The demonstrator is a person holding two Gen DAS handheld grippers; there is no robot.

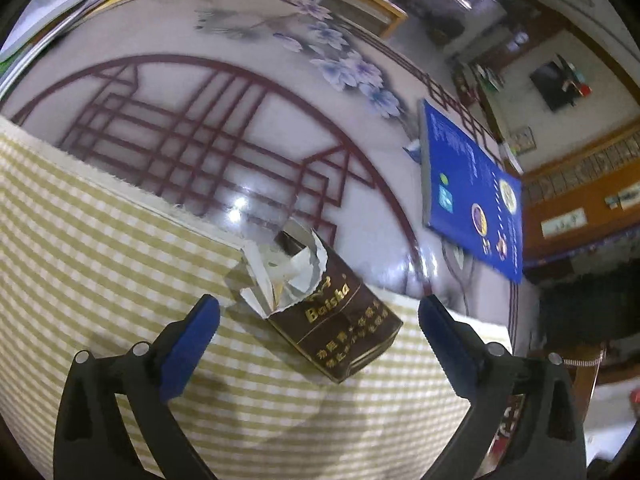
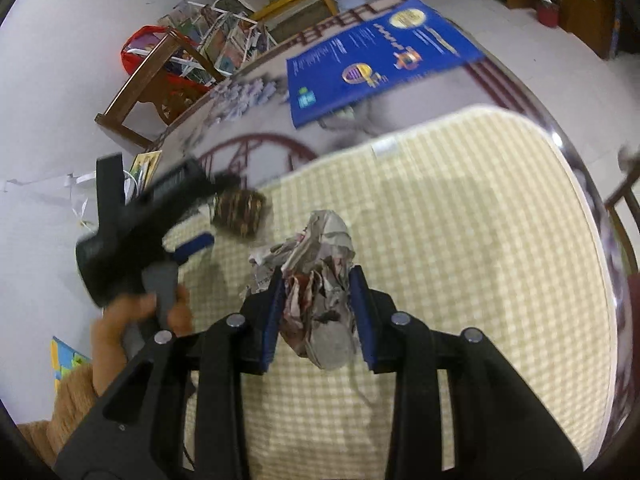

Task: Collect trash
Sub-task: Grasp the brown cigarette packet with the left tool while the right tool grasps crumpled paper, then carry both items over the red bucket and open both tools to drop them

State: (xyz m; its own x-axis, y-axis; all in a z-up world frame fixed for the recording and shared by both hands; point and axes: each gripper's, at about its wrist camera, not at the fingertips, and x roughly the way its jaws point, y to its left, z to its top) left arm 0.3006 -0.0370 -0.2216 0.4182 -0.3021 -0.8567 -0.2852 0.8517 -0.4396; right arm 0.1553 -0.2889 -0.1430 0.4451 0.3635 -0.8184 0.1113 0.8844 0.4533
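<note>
A torn-open brown cigarette pack (image 1: 320,304) with gold lettering lies on the yellow checked mat (image 1: 100,260). My left gripper (image 1: 320,312) stands open around it, blue pads apart from its sides. In the right wrist view the same pack (image 2: 239,212) shows blurred beside the left gripper (image 2: 200,220), held by a person's hand (image 2: 132,320). My right gripper (image 2: 320,284) is shut on a crumpled ball of newspaper (image 2: 320,300) just above the mat (image 2: 460,260).
A blue booklet (image 1: 472,192) (image 2: 372,56) lies on the patterned round table (image 1: 200,112) past the mat. More papers (image 1: 60,8) rest at the table's far left. A wooden chair (image 2: 160,76) with magazines and a red bag stands beyond the table.
</note>
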